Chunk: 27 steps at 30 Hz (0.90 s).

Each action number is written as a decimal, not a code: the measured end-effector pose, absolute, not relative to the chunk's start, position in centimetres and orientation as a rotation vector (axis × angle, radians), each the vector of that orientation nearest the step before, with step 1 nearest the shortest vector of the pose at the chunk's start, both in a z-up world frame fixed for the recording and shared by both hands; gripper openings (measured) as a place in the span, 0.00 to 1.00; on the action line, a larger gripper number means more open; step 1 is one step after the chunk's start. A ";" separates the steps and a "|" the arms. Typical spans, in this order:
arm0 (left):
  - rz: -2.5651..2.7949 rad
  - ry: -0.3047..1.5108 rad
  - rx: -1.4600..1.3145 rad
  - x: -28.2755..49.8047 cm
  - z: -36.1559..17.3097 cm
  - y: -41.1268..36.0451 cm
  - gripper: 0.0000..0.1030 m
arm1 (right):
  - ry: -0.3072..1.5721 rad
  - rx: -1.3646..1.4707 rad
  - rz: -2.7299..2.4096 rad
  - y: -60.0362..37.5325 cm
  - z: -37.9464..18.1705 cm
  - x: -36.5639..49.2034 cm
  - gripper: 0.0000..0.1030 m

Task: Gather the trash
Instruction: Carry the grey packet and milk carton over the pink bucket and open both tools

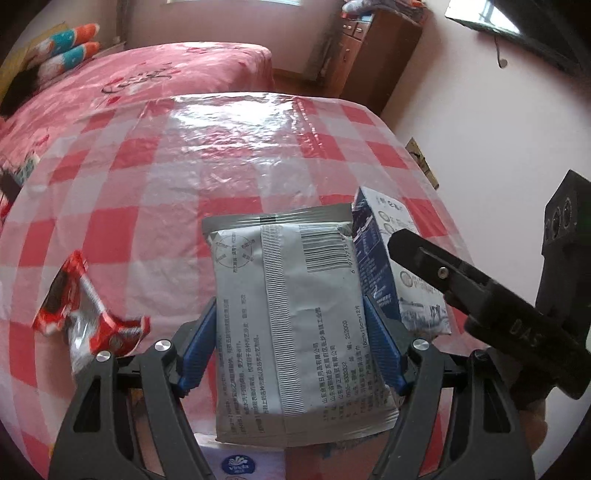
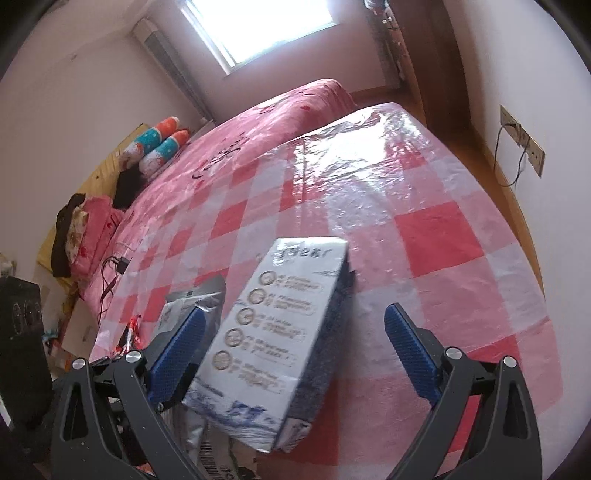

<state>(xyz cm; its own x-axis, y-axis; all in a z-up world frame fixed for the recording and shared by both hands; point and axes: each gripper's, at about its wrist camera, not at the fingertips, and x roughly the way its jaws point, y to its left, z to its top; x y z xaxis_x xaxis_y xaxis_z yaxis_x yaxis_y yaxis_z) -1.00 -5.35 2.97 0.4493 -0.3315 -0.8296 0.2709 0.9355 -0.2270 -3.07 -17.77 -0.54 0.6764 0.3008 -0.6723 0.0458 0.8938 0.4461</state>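
On the far left of the left wrist view we see a crumpled red wrapper [image 1: 86,314] lying on the checked surface [image 1: 221,155], just beside the left tool [image 1: 291,343] but apart from it. The left tool pinches a grey printed pouch [image 1: 291,314]: both blue pads [image 1: 382,345] press against the long edges of the pouch, which rises between them with its barcode at the upper right. Below the pouch, at the near edge, part of a white pack with a blue logo [image 1: 240,463] shows. Touching the right edge of the pouch, or at least overlapping it in this view, stands a blue and white carton [image 1: 388,258]. Right of that, the black body of the other tool crosses the picture, reaching in over the carton.

In the right wrist view the grey pouch [image 2: 199,299] appears at the left, behind the left pad. The carton [image 2: 280,339] lies tilted between the fingers of the right tool [image 2: 295,354], leaning toward the left pad [image 2: 177,350]; we think it touches that pad, though blur makes this uncertain. The right pad stands clear of the carton, so the right tool is spread. Beyond the surface a pink bed [image 2: 236,147] runs to the far wall under a bright window [image 2: 266,26].
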 end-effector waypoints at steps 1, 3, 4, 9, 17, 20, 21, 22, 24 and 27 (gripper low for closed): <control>-0.355 1.036 -0.073 -1.2 3.0 -4.8 0.73 | 0.822 0.435 0.146 -17.3 -0.5 -3.1 0.93; -0.317 1.034 -0.092 -1.5 3.1 -3.8 0.73 | 0.823 0.395 0.135 -16.6 -0.6 -3.0 0.93; -0.298 1.032 -0.105 -1.6 3.1 -3.2 0.73 | 0.825 0.381 0.130 -16.3 -0.6 -3.0 0.93; -0.267 1.000 -0.178 -2.3 3.8 -0.5 0.73 | 0.860 0.285 0.073 -14.9 -1.4 -2.7 0.93; -0.292 0.953 -0.244 -3.5 4.7 1.6 0.73 | 0.867 0.243 0.037 -15.2 -2.2 -2.8 0.72; -0.305 0.941 -0.289 -4.1 4.7 2.7 0.73 | 0.843 0.250 0.053 -15.4 -2.1 -3.2 0.69; -0.313 0.938 -0.303 -4.3 4.7 3.2 0.73 | 0.829 0.244 0.059 -15.3 -1.8 -3.4 0.69; -0.318 0.934 -0.314 -4.6 4.8 3.6 0.73 | 0.818 0.235 0.061 -15.2 -1.6 -3.5 0.69; -0.325 0.927 -0.328 -5.0 4.9 4.3 0.73 | 0.799 0.226 0.080 -14.8 -1.3 -3.9 0.68; -0.332 0.918 -0.357 -5.5 4.9 5.8 0.73 | 0.789 0.247 0.124 -14.2 -1.0 -4.1 0.68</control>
<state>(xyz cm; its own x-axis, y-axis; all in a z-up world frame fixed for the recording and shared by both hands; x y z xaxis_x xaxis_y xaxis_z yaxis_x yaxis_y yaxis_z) -5.54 5.81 4.94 0.5649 -0.4251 -0.7072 0.1263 0.8915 -0.4350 -4.07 -14.18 -1.01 0.6991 0.2018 -0.6859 -0.0178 0.9639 0.2655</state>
